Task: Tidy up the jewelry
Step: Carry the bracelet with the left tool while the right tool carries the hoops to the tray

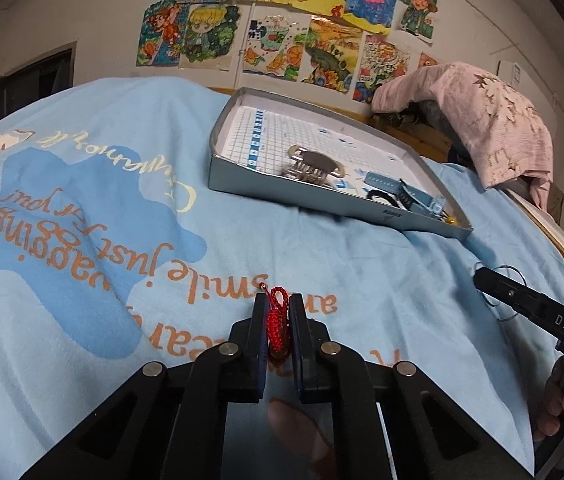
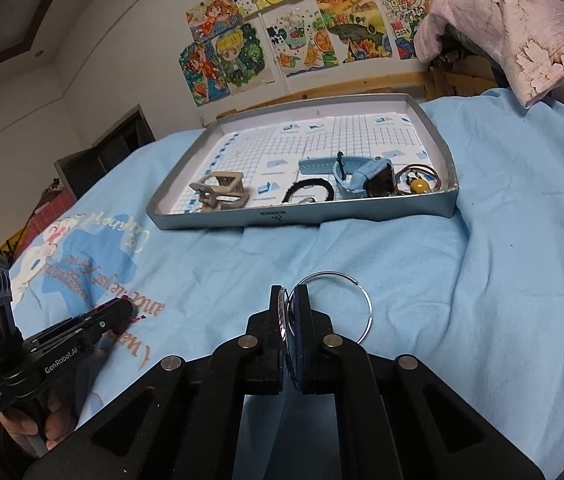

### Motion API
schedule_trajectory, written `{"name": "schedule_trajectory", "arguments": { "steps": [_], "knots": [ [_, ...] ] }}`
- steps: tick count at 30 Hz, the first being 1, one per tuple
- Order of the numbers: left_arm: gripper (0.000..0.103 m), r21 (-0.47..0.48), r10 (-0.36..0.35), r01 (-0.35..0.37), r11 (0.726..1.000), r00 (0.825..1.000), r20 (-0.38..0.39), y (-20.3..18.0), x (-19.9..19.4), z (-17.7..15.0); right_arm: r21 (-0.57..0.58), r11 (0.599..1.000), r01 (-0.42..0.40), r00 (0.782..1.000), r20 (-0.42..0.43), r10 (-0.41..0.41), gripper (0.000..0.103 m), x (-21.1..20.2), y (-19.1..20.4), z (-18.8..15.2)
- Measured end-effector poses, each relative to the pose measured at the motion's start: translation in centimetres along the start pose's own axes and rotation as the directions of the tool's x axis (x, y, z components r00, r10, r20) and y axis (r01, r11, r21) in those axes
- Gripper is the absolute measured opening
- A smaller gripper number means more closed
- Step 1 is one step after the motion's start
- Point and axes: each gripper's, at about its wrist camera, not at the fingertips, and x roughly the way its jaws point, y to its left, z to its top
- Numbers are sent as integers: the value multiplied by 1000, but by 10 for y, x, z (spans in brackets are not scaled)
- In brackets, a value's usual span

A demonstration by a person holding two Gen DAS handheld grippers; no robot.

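My left gripper [image 1: 277, 300] is shut on a red braided cord bracelet [image 1: 275, 328] just above the blue bedspread. My right gripper [image 2: 289, 292] is shut on a silver wire hoop [image 2: 356, 304], whose ring sticks out to the right of the fingers; it also shows in the left wrist view [image 1: 508, 272]. A grey shallow tray [image 2: 302, 216] lies ahead on the bed. It holds a beige hair claw [image 2: 221, 192], a black hair tie [image 2: 308, 190], a light blue watch [image 2: 358, 176] and a ring with a yellow bead [image 2: 418, 184].
The bed is covered by a light blue printed blanket [image 1: 101, 208]. A pink floral cloth [image 1: 494, 120] hangs over a wooden frame at the back right. Children's drawings [image 1: 282, 32] cover the wall behind.
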Motion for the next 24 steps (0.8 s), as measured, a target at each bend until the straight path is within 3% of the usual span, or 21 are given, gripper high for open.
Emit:
{"name": "schedule_trajectory", "arguments": {
  "steps": [11, 19, 24],
  "knots": [
    [7, 102, -100, 100, 990, 995, -2, -24, -21, -7, -110, 992, -54, 998, -13, 53, 3, -9, 30, -7],
    [7, 140, -151, 149, 979, 989, 0, -41, -20, 33, -185, 981, -58, 993, 88, 75, 2, -25, 39, 7],
    [7, 116, -164, 160, 980, 986, 19, -50, 2, 70, -203, 978, -44, 986, 150, 76, 2, -25, 35, 30]
  ]
}}
